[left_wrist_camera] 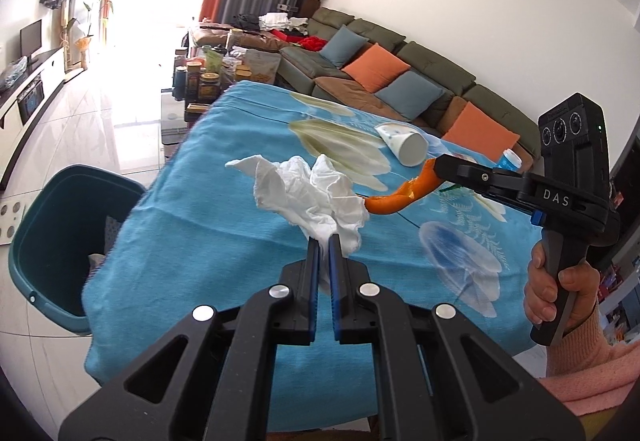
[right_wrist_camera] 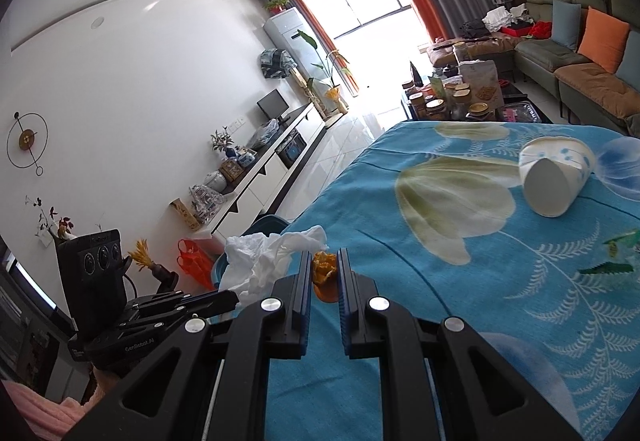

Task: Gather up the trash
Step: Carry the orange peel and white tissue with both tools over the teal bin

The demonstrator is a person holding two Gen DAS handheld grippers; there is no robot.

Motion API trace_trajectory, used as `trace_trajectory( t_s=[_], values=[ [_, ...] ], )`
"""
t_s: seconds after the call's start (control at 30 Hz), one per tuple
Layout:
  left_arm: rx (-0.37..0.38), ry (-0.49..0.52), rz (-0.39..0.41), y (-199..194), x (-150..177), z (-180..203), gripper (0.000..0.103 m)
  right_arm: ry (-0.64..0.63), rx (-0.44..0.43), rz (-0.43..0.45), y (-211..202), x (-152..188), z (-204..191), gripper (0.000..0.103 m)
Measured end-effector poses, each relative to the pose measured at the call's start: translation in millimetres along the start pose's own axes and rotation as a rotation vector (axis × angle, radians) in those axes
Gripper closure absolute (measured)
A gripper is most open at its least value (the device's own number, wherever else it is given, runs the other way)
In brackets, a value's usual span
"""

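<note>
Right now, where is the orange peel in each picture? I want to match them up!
Left wrist view: the orange peel is right of middle, curving above the blue cloth, pinched by the right claw coming in from the right.
Right wrist view: the peel is low in the middle, between that claw's own fingers.
Shared landmark: the crumpled white tissue, just left of the peel in both.

Paper cup [left_wrist_camera: 404, 145] lies on table [left_wrist_camera: 224, 177]; bin [left_wrist_camera: 52, 241] beside.

sofa [left_wrist_camera: 400, 81], bright window [right_wrist_camera: 360, 1], perhaps tiled floor [left_wrist_camera: 120, 113]
</note>
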State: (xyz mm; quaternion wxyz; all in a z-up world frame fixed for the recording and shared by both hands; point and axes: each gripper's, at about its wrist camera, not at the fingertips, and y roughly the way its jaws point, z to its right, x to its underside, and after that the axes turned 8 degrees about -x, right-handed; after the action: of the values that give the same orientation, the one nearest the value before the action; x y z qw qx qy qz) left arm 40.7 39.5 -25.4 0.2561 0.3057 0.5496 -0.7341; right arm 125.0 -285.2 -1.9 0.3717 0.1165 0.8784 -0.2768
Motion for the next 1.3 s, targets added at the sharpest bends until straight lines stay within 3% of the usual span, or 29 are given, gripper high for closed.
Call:
trace_trajectory(
  t_s=[1.3],
  values=[
    [-0.147, -0.096, 0.05, -28, -4, -74, 0.098, -0.051, -0.1, -0.105, 78, -16, -36, 0.092]
  ],
)
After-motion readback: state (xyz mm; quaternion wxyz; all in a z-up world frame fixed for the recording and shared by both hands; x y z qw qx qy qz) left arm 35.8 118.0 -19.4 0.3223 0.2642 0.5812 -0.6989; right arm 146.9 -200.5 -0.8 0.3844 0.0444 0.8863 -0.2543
